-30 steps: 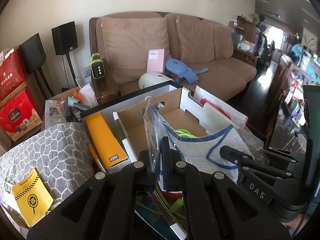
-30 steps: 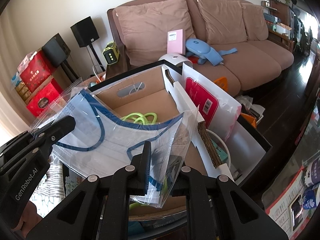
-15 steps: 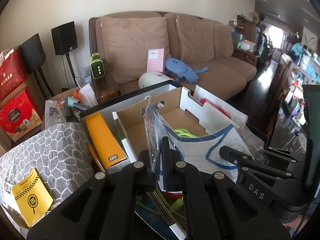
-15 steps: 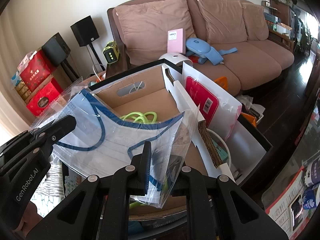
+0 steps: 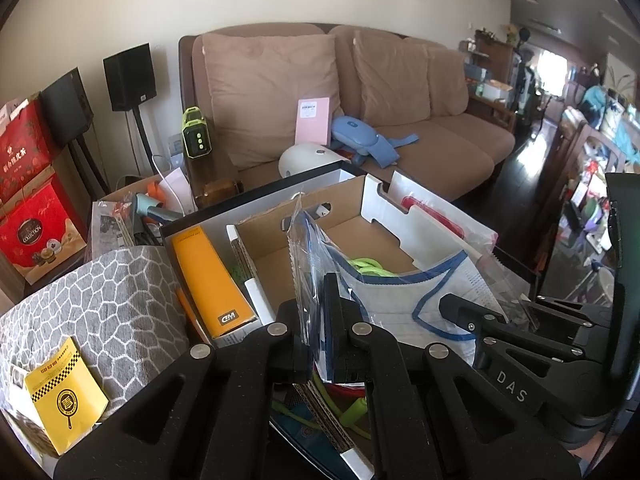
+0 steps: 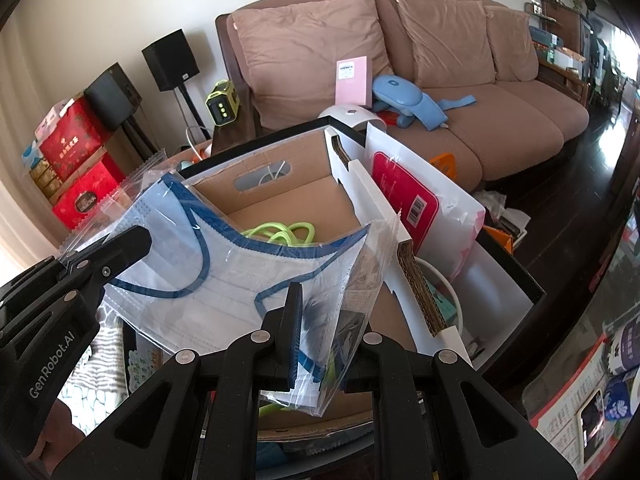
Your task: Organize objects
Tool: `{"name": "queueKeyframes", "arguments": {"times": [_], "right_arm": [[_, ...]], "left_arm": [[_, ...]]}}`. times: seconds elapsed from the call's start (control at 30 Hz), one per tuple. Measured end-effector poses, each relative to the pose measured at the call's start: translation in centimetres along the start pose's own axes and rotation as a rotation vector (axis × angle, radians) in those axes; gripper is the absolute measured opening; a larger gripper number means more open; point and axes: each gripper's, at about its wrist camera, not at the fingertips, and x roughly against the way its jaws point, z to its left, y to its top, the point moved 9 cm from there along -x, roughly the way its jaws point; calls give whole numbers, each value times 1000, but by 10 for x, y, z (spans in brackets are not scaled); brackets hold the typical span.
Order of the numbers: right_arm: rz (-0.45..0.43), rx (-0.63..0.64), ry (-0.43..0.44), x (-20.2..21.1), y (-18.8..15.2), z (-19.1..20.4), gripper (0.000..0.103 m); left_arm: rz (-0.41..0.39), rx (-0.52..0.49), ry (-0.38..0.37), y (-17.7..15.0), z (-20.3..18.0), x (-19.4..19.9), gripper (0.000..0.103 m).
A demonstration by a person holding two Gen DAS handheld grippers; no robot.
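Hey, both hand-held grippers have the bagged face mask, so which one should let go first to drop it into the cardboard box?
Probably the left hand-held gripper. It clamps the bagged face mask at the edge nearer the orange box. The right hand-held gripper holds the end above the cardboard box and could lower it in.

Cardboard box (image 6: 280, 196) stands open-topped; only green cord (image 6: 280, 234) lies on its floor.

Your left gripper (image 5: 319, 312) is matte black, textured plastic, its linkage arms pinned with round silver rivets. Your right gripper (image 6: 320, 332) matches it, silver pins gleaming. From the side, white lettering reads "DAS" on the right one and "GenRobot.AI" on the left.
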Motion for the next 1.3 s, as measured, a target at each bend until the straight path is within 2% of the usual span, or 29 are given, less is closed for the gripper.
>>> {"name": "queueKeyframes", "arguments": {"times": [1.3], "right_arm": [[29, 3, -22, -6, -6, -1, 15]], "left_arm": [[25, -2, 1, -12, -4, -7, 4]]}}
